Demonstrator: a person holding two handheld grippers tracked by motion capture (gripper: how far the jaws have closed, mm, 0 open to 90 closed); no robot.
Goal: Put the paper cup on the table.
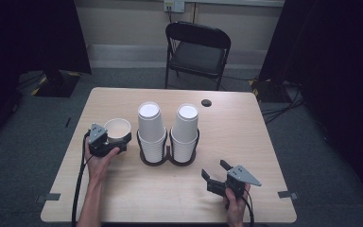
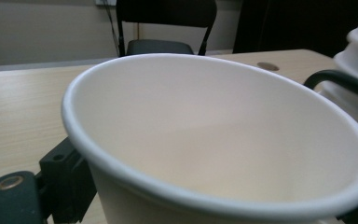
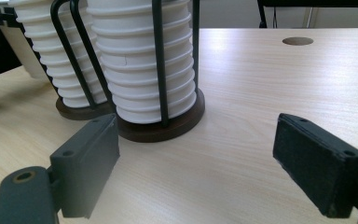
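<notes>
You've got the wooden table [image 1: 123,196] spread out before you, with a black folding chair [image 1: 197,52] standing beyond its far edge. At the middle of the table sits a dark wire cup holder [image 1: 168,158] with two round bases, and each bay carries a tall stack of white paper cups turned bottom up: the left stack [image 1: 151,130] and the right stack [image 1: 185,130], side by side and just about touching. A small dark round hole [image 1: 206,102] marks the tabletop behind them.

Your left gripper [image 1: 116,140] is out to the left of the holder, and a single paper cup [image 1: 117,128] stands between its jaws, mouth up. In the left gripper view that cup [image 2: 223,135] sits right up close, a black pad against its wall at lower left; the other side is hidden by the rim, so I can't tell whether you're squeezing it.

Your right gripper [image 1: 214,171] rests near the front right of the table, well apart from the holder, its jaws standing wide with bare wood between the pads [image 3: 91,163].
</notes>
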